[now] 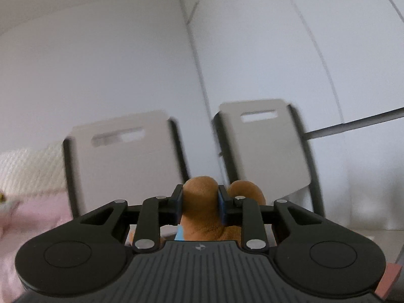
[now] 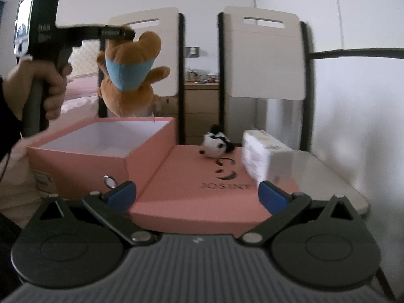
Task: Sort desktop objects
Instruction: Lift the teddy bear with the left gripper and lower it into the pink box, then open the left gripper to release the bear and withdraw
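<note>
My left gripper (image 1: 200,202) is shut on a brown plush toy (image 1: 200,209) with a light blue bib. In the right wrist view the left gripper (image 2: 126,33) holds the brown plush toy (image 2: 131,75) in the air above the far side of an open pink box (image 2: 151,151) with a white inside. My right gripper (image 2: 197,194) is open and empty, low over the pink box lid (image 2: 192,192). A small black-and-white panda plush (image 2: 216,145) lies on the far part of the lid. A white tissue pack (image 2: 265,154) lies at the lid's right edge.
Two white chair backs (image 2: 265,50) stand behind the table (image 2: 328,174). A wooden drawer unit (image 2: 199,106) is farther back. A pink bed (image 1: 30,217) lies to the left. A white wall is on the right.
</note>
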Demonstrator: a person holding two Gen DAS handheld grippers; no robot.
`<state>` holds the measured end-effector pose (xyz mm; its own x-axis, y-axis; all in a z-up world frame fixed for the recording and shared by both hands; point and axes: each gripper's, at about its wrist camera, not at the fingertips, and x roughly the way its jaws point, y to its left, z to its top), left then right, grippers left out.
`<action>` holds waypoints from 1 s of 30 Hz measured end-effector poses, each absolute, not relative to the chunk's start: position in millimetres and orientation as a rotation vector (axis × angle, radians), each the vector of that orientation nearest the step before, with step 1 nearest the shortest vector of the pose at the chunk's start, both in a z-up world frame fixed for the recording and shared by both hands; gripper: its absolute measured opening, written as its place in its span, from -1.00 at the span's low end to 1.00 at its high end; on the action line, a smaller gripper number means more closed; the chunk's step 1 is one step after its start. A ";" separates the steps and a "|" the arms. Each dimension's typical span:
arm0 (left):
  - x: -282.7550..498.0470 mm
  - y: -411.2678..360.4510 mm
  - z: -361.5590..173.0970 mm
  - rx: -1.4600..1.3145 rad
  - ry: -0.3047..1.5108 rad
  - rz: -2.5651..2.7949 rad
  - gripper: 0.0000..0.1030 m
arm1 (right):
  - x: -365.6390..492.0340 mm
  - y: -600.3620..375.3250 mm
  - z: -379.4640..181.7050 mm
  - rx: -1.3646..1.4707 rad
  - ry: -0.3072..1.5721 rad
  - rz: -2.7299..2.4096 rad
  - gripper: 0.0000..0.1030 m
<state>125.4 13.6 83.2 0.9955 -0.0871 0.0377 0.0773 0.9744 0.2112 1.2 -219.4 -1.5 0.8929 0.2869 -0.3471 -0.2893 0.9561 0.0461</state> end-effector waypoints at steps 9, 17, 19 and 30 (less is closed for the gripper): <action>160.1 31.3 21.6 0.193 0.181 -0.035 -0.41 | 8.9 -189.9 2.2 0.035 0.356 0.416 1.00; 153.3 35.8 7.3 0.141 0.267 -0.059 -0.40 | 9.1 -177.1 5.4 0.075 0.350 0.489 1.00; 155.9 39.2 4.2 0.104 0.303 -0.078 -0.40 | 6.1 -178.5 6.1 0.075 0.347 0.490 1.00; 157.9 45.7 -16.2 0.042 0.419 -0.106 -0.25 | -1.0 -199.4 4.1 0.081 0.343 0.425 1.00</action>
<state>157.9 45.7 -16.2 0.9079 -0.0943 -0.4085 0.1114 0.9936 0.0184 -1.0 -199.4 4.1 0.8547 0.4175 -0.3085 -0.3903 0.9086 0.1483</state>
